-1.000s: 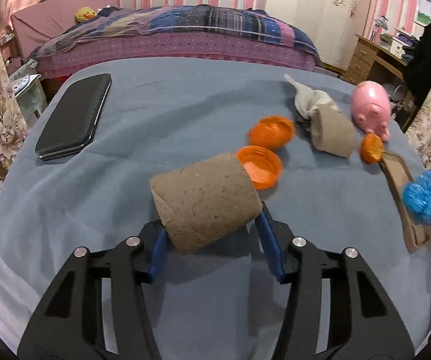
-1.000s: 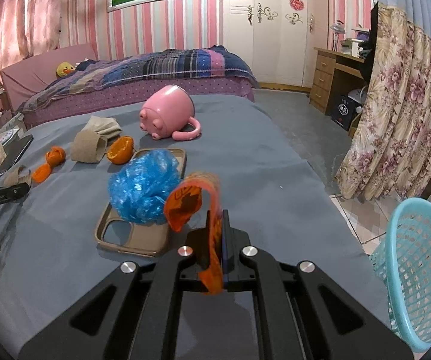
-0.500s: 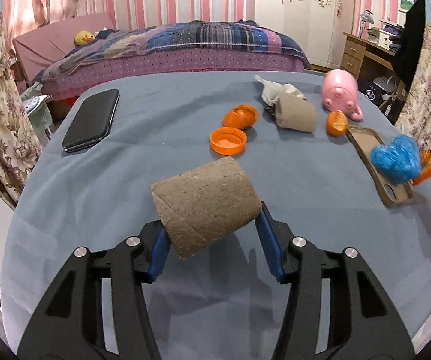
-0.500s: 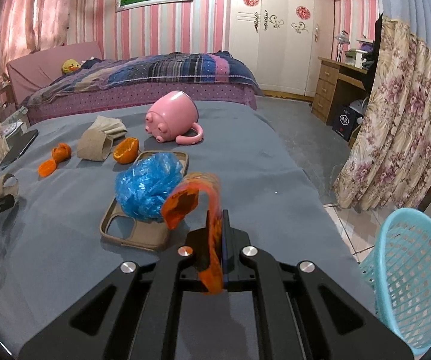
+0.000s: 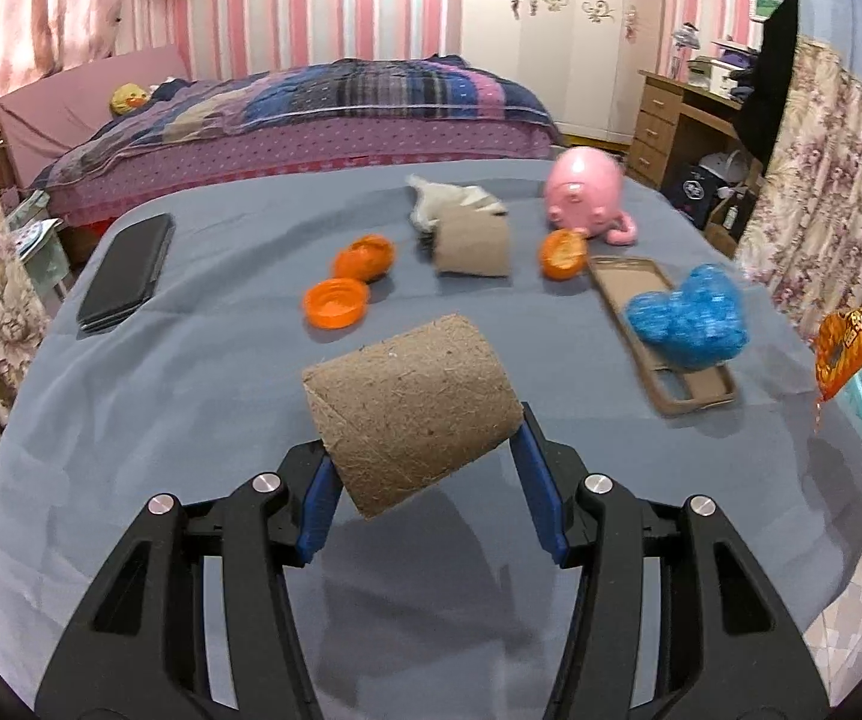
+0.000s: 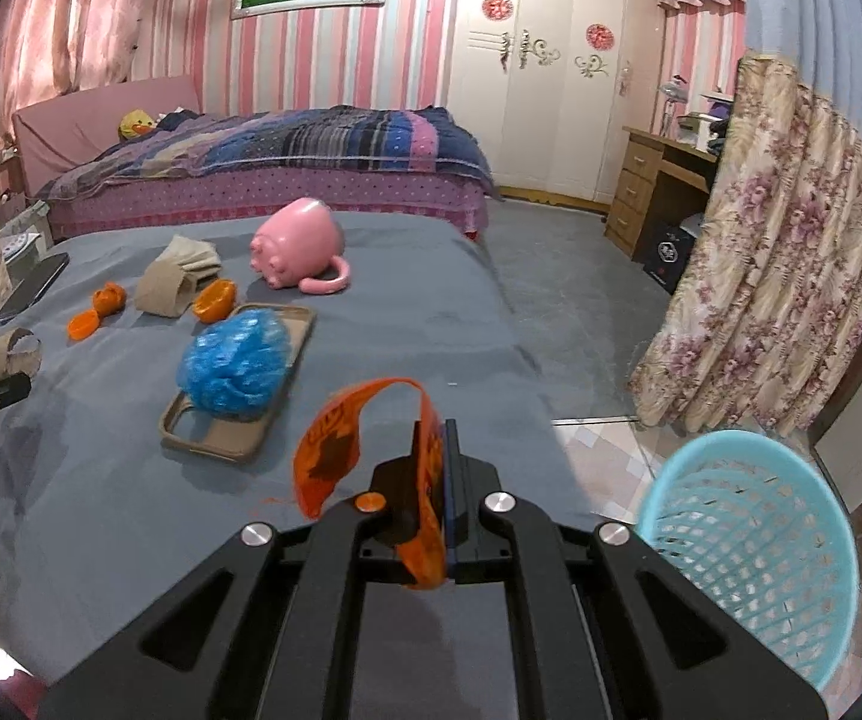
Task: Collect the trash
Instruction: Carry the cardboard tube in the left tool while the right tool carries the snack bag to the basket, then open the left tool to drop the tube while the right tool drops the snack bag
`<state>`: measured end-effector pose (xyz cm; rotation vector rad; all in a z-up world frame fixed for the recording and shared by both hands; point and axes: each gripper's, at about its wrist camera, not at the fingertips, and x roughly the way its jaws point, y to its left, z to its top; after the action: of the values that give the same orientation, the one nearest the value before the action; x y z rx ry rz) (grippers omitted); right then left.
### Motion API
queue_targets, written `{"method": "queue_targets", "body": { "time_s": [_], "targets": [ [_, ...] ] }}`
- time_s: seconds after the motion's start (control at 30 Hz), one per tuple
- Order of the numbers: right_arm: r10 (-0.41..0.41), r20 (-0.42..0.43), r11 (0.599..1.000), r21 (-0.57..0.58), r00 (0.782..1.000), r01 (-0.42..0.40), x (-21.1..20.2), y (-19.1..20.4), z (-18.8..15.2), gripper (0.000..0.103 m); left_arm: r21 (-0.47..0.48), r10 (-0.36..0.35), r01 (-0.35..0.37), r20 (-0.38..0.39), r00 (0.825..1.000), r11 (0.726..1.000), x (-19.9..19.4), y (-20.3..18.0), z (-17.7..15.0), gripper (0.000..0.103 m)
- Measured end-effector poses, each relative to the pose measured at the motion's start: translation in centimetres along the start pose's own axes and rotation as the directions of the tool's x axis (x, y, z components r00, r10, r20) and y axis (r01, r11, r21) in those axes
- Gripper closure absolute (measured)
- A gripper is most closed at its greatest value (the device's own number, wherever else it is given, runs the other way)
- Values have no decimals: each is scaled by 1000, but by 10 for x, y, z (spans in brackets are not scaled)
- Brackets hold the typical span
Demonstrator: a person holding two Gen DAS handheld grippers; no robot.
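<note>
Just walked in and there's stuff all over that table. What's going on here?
Someone is clearing trash with a handheld gripper in each hand. The left gripper holds a cardboard tube lifted above the table. The right gripper has its jaws shut on an orange wrapper, near the blue basket on the floor. Another tube, orange peels and a blue plastic wad remain on the table.

Gripped cardboard tube [image 5: 410, 414], orange wrapper [image 6: 371, 450]
</note>
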<state>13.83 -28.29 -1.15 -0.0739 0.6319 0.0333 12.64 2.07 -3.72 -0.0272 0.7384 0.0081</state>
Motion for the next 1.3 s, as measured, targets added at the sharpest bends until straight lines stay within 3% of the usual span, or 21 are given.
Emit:
{"method": "queue_targets", "body": {
  "time_s": [0.17, 0.47, 0.67, 0.77, 0.9, 1.03, 1.23, 1.3],
  "targets": [
    [-38, 11, 997, 62, 999, 37, -18, -45, 1, 99, 41, -53, 53, 11, 999, 998, -2, -39, 10, 51],
    [-175, 14, 973, 157, 984, 171, -50, -141, -13, 99, 170, -203, 195, 30, 979, 966, -8, -158, 28, 51],
    [-261, -10, 939, 230, 965, 256, -69, -201, -36, 99, 263, -322, 308, 11, 947, 914, -13, -250, 24, 51],
    [-295, -35, 919, 262, 955, 294, -77, -227, -51, 99, 294, -386, 373, -13, 922, 880, -13, -295, 17, 51],
    [-317, -51, 902, 292, 947, 318, -77, -248, -65, 99, 353, -428, 416, -50, 903, 838, -7, -346, 5, 51],
    [-323, -58, 890, 319, 944, 325, -75, -262, -78, 99, 404, -444, 434, -74, 893, 805, -1, -382, -3, 51],
    [-329, -66, 880, 341, 942, 331, -71, -275, -90, 99, 426, -470, 461, -90, 878, 779, 6, -417, 2, 50],
    [-333, -69, 875, 349, 940, 336, -69, -279, -91, 99, 429, -480, 474, -103, 871, 769, 8, -423, 3, 38]
  ]
}}
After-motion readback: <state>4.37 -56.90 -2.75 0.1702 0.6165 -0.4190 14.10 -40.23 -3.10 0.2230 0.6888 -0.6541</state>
